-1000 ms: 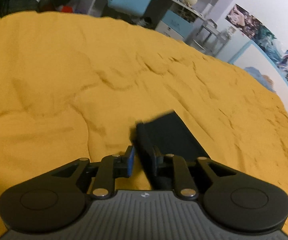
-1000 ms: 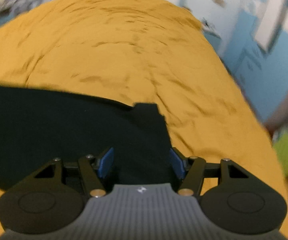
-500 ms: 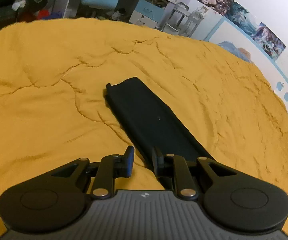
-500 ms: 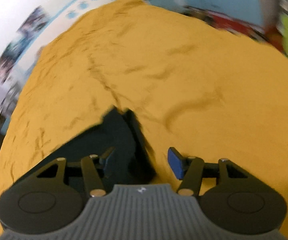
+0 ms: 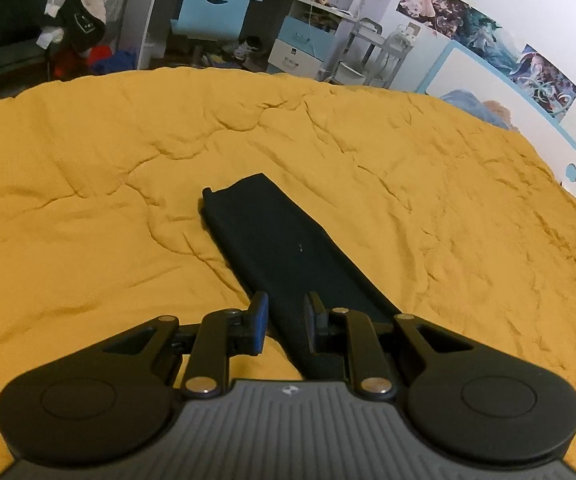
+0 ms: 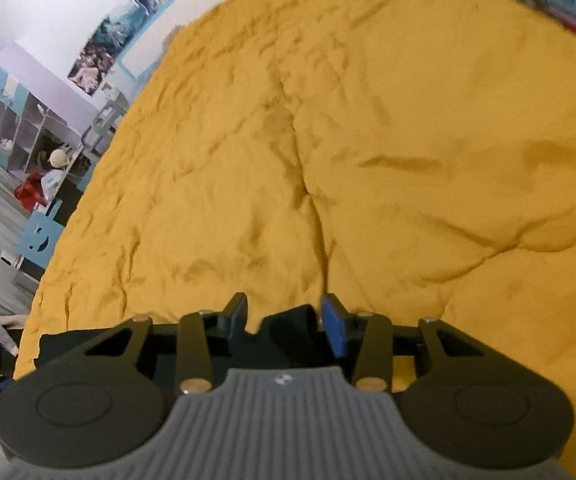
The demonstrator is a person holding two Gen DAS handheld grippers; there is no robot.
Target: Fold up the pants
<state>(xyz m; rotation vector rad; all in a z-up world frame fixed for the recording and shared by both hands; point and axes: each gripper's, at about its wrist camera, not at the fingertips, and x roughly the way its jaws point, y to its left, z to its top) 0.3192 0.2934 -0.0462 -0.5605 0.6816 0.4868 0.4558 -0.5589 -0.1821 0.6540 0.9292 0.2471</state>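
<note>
The long, narrow black fabric pants point(image 5: 288, 248) are lying flat on the wrinkled mustard-yellow bed cover point(image 5: 108, 200), stretched out as a slim dark strip that is running from the near edge of the left wrist view away toward the middle of the bed, with its squared far end resting on the cover. That narrow shape suggests the two legs are already lying one over the other, so the strip is laid out straight to make a fold along its length easy. The left gripper point(image 5: 286, 312) is sitting low at the near end of the strip with its jaws apart; the cloth is passing between them, nearer the right jaw, and nothing is being pinched as far as the picture shows. In the right wrist view, the right gripper point(image 6: 284, 316) is pointing out over bare yellow cover, its jaws also apart, with a small bump of the black pants point(image 6: 288, 332) showing between and just behind the blue pads; whether the cloth is touching either pad cannot be told. Both tools seem to be placed at one end of the garment so that they can close on it together and carry it toward the far end. Beyond the far side of the bed, a blue chair point(image 5: 212, 4) is standing beside a cluttered desk.
</note>
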